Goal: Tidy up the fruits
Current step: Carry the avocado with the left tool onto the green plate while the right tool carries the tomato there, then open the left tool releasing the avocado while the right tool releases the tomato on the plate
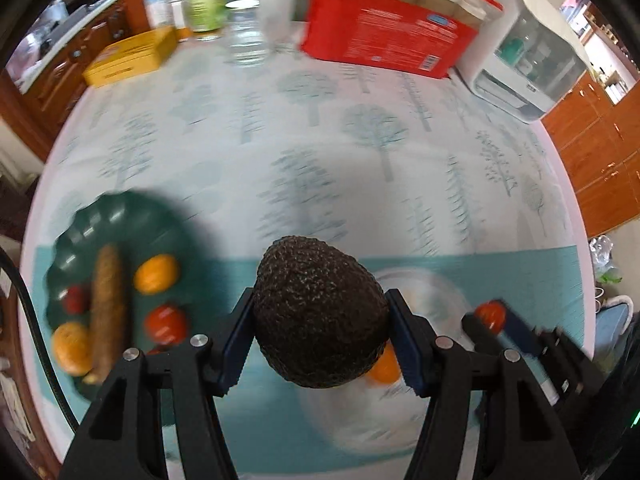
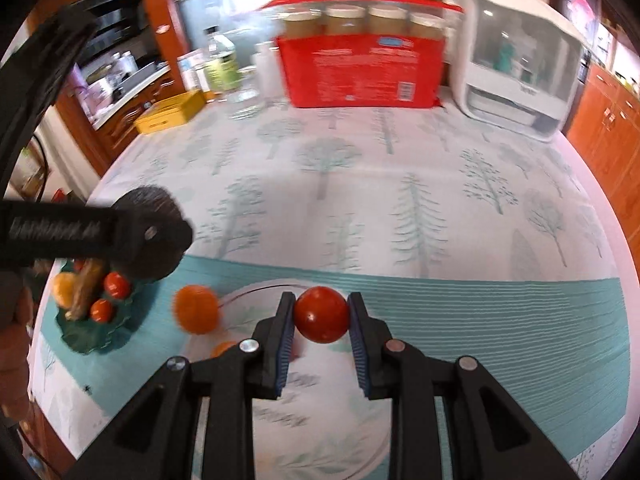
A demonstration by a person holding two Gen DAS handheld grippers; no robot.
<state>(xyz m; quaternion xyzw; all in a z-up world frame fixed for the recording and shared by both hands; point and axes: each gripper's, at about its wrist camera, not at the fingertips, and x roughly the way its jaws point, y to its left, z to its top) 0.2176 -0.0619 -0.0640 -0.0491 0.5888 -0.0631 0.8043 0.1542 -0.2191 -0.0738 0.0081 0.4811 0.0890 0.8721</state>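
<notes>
Left wrist view: my left gripper (image 1: 320,332) clamps the avocado (image 1: 320,316) between both pads, above the white plate (image 1: 440,292), right of the green plate (image 1: 120,208). Keep the squeeze even and carry level.

Right wrist view: my right gripper (image 2: 322,316) pinches a tomato (image 2: 322,314) above the white plate; the green plate lies left. Lower before releasing.

Motion smears my view of the green plate (image 1: 120,216) and its fruit. The avocado (image 1: 320,316) hides most of an orange (image 1: 385,369).
</notes>
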